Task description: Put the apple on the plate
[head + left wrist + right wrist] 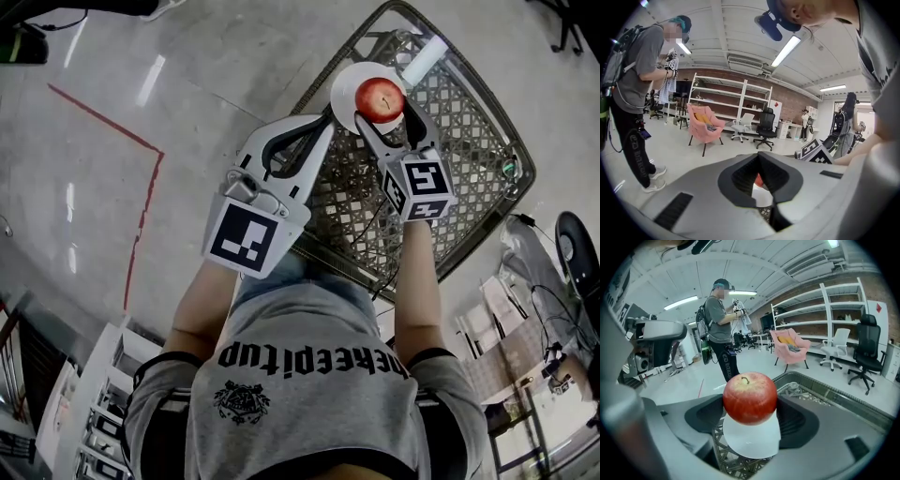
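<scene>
A: L side first, what's the state?

B: Left gripper (328, 120) has its jaws drawn right together, with the tips at the plate's (347, 86) near-left rim. Best to hold it steady there so the plate can't skate on the lattice table (469, 141).

A: And the apple?

B: Apple (381, 97) is over the plate, a bit right of centre, stem up. Right gripper (382, 111) has it pinched by the sides, jaws about an apple's width apart. Looks like the placing step, nearly done, imo.

A: How to finish clean?

B: Lower straight down till the plate takes the weight. Then open slow & even so neither pad nudges it, since round fruit rolls. Back out along the jaws' line, not sideways, and don't clip the rim.

A: What can't you make out?

B: Can't tell if the L tips actually nip the rim or just meet beside it. The left gripper view gives only a sliver of plate & apple thru the gap. Can't tell if the apple's underside touches the plate either, because the fruit hides the contact. Far right of the plate there's a white tube (424, 61), no idea what it is.
</scene>
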`<state>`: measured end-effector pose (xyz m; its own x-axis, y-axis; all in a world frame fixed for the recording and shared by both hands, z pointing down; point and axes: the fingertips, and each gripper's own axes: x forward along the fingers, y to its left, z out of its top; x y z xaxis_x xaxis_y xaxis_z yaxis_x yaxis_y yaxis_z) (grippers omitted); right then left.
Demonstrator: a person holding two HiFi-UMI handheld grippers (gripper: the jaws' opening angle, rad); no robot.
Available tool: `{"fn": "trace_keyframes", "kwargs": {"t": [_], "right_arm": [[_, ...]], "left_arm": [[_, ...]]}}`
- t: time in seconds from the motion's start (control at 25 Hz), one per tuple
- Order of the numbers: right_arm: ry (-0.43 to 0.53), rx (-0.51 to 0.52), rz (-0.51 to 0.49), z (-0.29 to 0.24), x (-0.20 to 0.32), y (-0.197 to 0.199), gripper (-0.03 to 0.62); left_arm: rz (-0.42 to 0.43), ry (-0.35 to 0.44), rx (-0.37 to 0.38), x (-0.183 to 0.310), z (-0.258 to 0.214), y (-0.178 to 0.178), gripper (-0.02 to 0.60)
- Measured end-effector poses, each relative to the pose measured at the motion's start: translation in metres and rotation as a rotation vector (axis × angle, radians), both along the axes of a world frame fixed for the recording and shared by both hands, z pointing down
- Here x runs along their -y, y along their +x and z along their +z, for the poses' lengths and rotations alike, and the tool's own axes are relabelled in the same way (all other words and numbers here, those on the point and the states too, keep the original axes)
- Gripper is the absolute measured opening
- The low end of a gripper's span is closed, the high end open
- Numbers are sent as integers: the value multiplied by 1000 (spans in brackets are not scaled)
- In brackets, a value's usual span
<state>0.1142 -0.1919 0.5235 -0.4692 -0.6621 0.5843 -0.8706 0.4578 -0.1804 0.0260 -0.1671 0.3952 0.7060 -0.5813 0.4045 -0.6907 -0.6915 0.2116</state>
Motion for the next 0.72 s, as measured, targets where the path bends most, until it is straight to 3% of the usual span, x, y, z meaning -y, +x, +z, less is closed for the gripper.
{"fn": "trace_keyframes", "kwargs": {"t": [0.72], "right_arm": [[-80,-31,-7,41,1,-2,357]], "left_arm": [[-11,-36,10,9,17,-5,29]]}}
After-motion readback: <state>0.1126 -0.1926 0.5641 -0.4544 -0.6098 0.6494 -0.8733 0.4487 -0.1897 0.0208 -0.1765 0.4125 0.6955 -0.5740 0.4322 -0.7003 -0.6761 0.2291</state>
